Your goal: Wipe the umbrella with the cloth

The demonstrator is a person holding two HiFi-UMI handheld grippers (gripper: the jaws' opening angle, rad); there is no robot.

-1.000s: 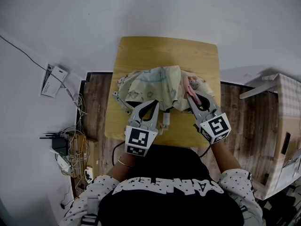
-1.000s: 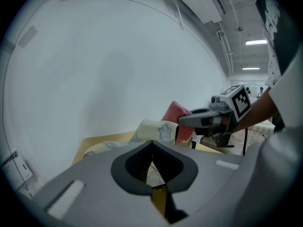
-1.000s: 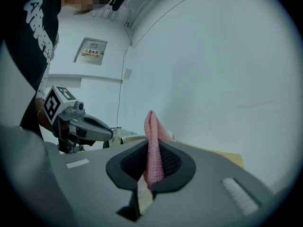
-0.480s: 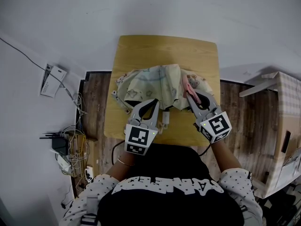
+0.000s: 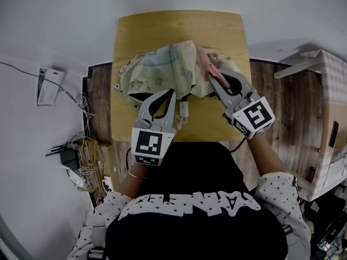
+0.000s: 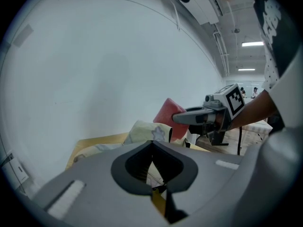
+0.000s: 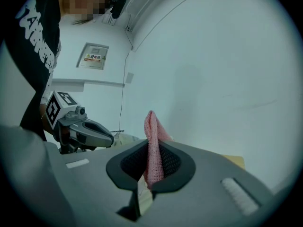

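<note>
cloth [image 7: 151, 126] in right tongs [image 5: 212, 82], against umbrella [image 5: 162, 69]

A pale cream umbrella [image 5: 162, 72] printed with stars lies collapsed and crumpled on the wooden counter [image 5: 179, 26]. A pink mesh cloth [image 7: 152, 145] stands upright, pinched in the right tongs [image 5: 212, 81] at the umbrella's right edge.

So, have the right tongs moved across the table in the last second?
No: the right tongs stay near the wooden table's right edge; only the camera shifted.

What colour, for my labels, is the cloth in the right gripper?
Pink: the pink mesh cloth shows best in the right gripper view.
</note>
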